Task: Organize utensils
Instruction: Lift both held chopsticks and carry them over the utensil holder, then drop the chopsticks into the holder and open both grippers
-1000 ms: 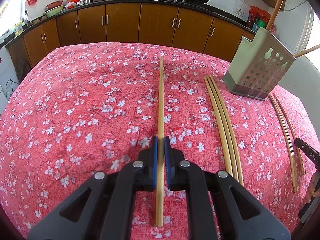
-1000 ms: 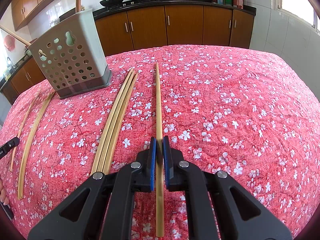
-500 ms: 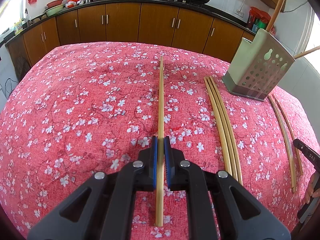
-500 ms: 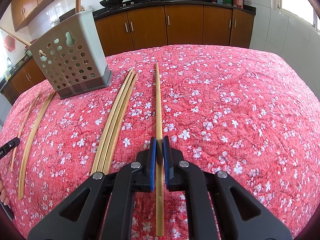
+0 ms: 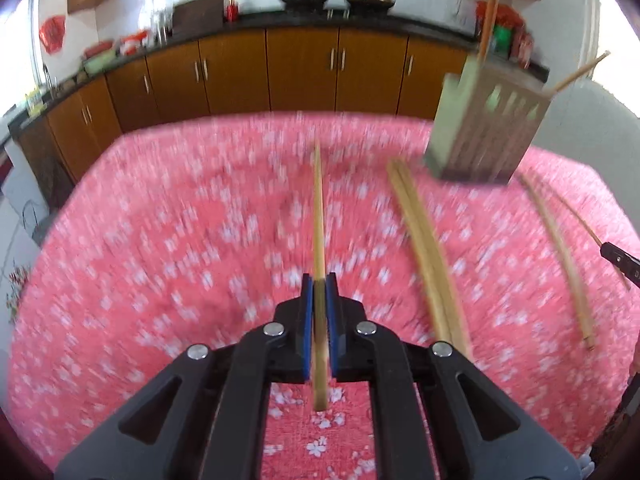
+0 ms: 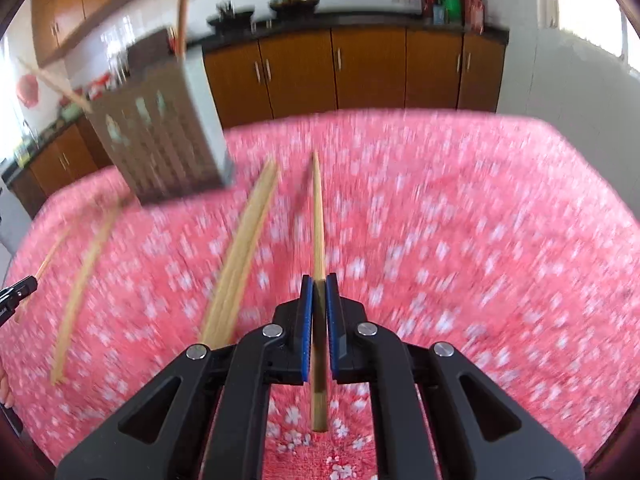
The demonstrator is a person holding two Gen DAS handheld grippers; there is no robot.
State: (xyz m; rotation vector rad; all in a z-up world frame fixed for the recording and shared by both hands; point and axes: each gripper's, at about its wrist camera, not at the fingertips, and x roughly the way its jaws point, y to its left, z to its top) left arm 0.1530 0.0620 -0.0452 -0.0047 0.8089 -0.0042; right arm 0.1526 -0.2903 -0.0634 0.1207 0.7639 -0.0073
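Both chopsticks have lifted off the bench: left hand-held gripper (image 5: 319, 282) clenches one chopstick (image 5: 318, 216), right hand-held gripper (image 6: 319, 282) another chopstick (image 6: 318, 216). Fast swinging could make either miss the perforated holder (image 6: 160, 140).

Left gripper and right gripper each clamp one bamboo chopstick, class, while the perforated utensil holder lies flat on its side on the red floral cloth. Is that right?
One detail is wrong. The utensil holder stands on its base, with sticks poking out of its top, as the right wrist view shows. The rest holds: the left gripper and right gripper each clamp a chopstick.
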